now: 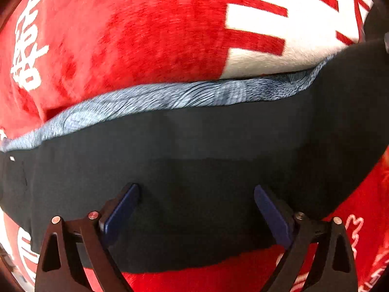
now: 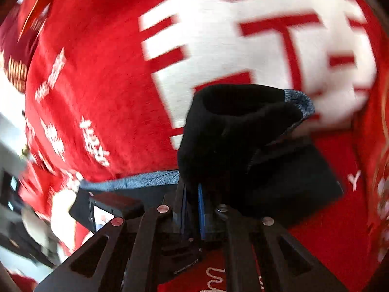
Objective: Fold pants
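Looking along your left gripper (image 1: 196,194), the fingers (image 1: 121,209) stand wide apart over the black pants (image 1: 194,146), which band the middle of the frame on a red blanket (image 1: 121,36) with white lettering. A blue-grey lining (image 1: 170,95) edges their upper side. Your right gripper (image 2: 192,189) sits at lower centre, fingers clamped on a bunched fold of the pants (image 2: 231,133).

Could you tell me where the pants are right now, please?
The black pants lie across the red blanket under the open left gripper; the right gripper pinches one bunched end.
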`<state>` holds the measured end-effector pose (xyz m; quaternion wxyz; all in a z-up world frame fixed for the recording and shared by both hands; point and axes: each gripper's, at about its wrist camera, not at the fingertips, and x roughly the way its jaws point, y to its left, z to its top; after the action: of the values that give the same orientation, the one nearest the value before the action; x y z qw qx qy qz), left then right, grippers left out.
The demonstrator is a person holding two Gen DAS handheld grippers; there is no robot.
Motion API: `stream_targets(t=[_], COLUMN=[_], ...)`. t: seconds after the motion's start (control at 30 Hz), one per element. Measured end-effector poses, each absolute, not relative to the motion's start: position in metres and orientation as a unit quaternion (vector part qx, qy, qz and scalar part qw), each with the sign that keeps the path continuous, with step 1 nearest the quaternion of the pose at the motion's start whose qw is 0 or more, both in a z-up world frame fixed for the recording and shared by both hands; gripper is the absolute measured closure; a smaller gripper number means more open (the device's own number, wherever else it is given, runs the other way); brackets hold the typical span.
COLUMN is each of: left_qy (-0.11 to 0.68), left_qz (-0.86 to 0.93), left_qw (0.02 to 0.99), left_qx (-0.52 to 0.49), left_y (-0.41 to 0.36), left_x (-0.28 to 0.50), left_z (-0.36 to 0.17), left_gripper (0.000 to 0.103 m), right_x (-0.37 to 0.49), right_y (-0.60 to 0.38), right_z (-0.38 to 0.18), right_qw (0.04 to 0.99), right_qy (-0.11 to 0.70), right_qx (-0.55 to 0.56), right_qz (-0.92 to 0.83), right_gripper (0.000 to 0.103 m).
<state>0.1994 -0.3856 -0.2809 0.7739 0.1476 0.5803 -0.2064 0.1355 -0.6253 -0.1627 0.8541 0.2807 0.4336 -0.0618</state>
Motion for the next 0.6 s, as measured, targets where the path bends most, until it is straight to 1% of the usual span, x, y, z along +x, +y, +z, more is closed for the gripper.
stream_targets(t=[0.07, 0.1, 0.13, 0.17, 0.2, 0.23, 0.33, 0.43, 0.47, 0.6], left_qy=[0.599, 0.604, 0.604, 0.603, 0.604, 0.605, 0.602, 0.596, 0.595, 0.596], left_qz=[-0.203, -0.209, -0.213, -0.218, -0.222, -0.226, -0.228, -0.226, -0.223, -0.211], left_qw=[0.762, 0.756, 0.755, 0.753, 0.75, 0.746, 0.748, 0.752, 0.754, 0.757], left_qx=[0.138, 0.14, 0.144, 0.151, 0.155, 0.159, 0.163, 0.167, 0.168, 0.167], left_y=[-0.371, -0.368, -0.366, -0.365, -0.365, -0.367, -0.375, -0.391, -0.403, -0.41], left_x=[0.21, 0.212, 0.214, 0.217, 0.22, 0.223, 0.229, 0.219, 0.207, 0.203], left_z=[-0.282, -0.282, -0.28, -0.279, -0.279, -0.279, -0.281, -0.283, -0.283, -0.286], left_gripper=[0.006, 0.006, 0.006, 0.006, 0.006, 0.006, 0.006, 0.005, 0.004, 0.003], right_x=[0.133, 0.125, 0.114, 0.104, 0.096, 0.084, 0.061, 0.041, 0.035, 0.012], right_y=[-0.627, -0.634, -0.643, -0.652, -0.656, -0.663, -0.678, -0.686, -0.688, -0.702], right_z=[-0.17, -0.175, -0.183, -0.194, -0.202, -0.212, -0.244, -0.27, -0.279, -0.295], right_qw=[0.839, 0.828, 0.812, 0.791, 0.777, 0.766, 0.734, 0.716, 0.711, 0.701], right_qy=[0.433, 0.431, 0.429, 0.427, 0.421, 0.414, 0.425, 0.427, 0.421, 0.371], right_qx=[0.315, 0.339, 0.373, 0.412, 0.439, 0.461, 0.494, 0.52, 0.532, 0.586], right_qz=[-0.099, -0.117, -0.131, -0.149, -0.162, -0.17, -0.189, -0.188, -0.185, -0.167], right_gripper=[0.09, 0.083, 0.073, 0.044, 0.026, 0.026, 0.026, 0.027, 0.028, 0.031])
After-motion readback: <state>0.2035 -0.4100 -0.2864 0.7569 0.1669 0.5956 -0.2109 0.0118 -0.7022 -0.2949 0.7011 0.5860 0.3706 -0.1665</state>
